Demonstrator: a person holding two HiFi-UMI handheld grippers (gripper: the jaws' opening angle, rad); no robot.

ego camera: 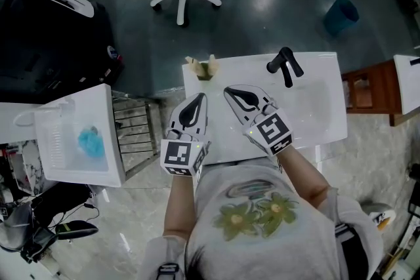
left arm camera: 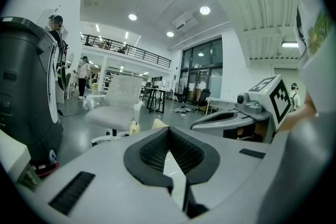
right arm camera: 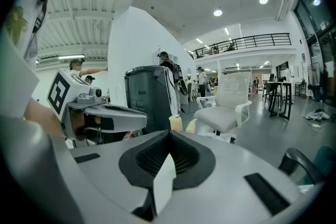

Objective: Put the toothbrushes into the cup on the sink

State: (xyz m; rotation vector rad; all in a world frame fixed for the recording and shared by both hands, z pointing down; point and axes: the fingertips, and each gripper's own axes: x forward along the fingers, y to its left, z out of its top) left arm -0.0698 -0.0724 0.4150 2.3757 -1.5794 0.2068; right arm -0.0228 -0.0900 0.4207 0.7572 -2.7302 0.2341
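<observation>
Currently both claws are closed and empty. The left gripper (ego camera: 197,101) and the right gripper (ego camera: 233,94) hang side by side over the near part of the sink (ego camera: 315,121), tips toward its back edge. The cup (ego camera: 203,69) stands at the sink's rear left corner, well left of the black faucet (ego camera: 285,66). Pale tan pieces (ego camera: 194,62) rise from it; I take them for toothbrushes but cannot confirm. I find no toothbrush lying loose on the sink.

Judgement: either the task is all but finished or a pick has yet to be set up. If a brush remains, I would part the jaws before closing in and take the handle across its middle. I would then carry it upright over the cup and release only once its end is inside the rim, since the cup looks light enough to tip. The right gripper should keep clear of the faucet.

Only the head view gives the layout of sink, cup and faucet. Only the gripper views settle the jaws: in each, the ribbed pads (left arm camera: 155,153) meet with nothing between them.
</observation>
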